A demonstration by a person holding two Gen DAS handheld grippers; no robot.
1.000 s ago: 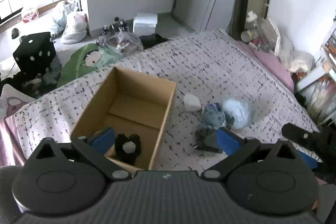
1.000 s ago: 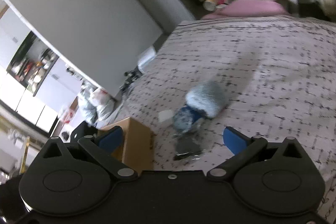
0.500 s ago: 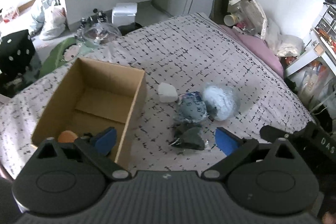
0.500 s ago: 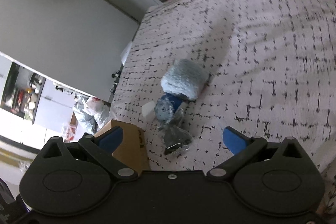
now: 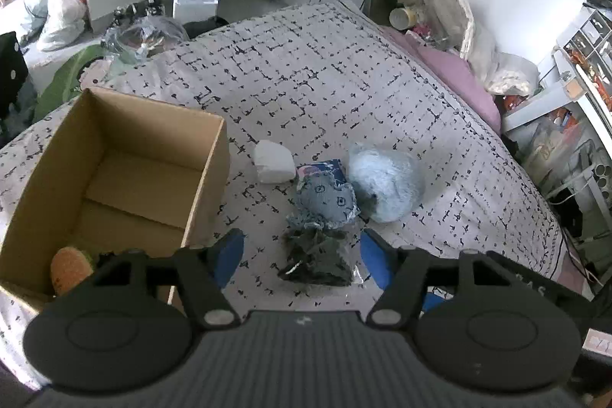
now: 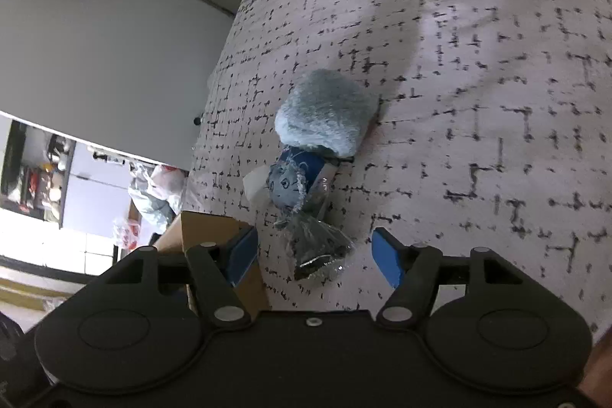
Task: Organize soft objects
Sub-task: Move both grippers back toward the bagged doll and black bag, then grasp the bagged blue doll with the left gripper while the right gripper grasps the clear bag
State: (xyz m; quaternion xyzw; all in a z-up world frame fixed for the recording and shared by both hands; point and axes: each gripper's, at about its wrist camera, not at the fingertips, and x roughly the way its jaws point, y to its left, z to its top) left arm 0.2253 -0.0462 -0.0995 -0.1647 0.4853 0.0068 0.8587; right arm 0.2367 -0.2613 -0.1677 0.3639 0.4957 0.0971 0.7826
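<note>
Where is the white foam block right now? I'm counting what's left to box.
In the left wrist view the white foam block lies on the bedspread, between the cardboard box and the denim doll, outside the box.

Toys (image 5: 325, 201) right of box (image 5: 206, 178), seemingly touching.

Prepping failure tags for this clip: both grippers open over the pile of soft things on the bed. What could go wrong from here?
1. The dark toy in crinkly clear plastic wrap touches the blue-grey denim doll; a pinch may drag both, or slip on the wrap.
2. Both the left gripper and the right gripper frame that same toy, so they could collide.
3. The open cardboard box stands close; a fast swing may clip its wall.
</note>
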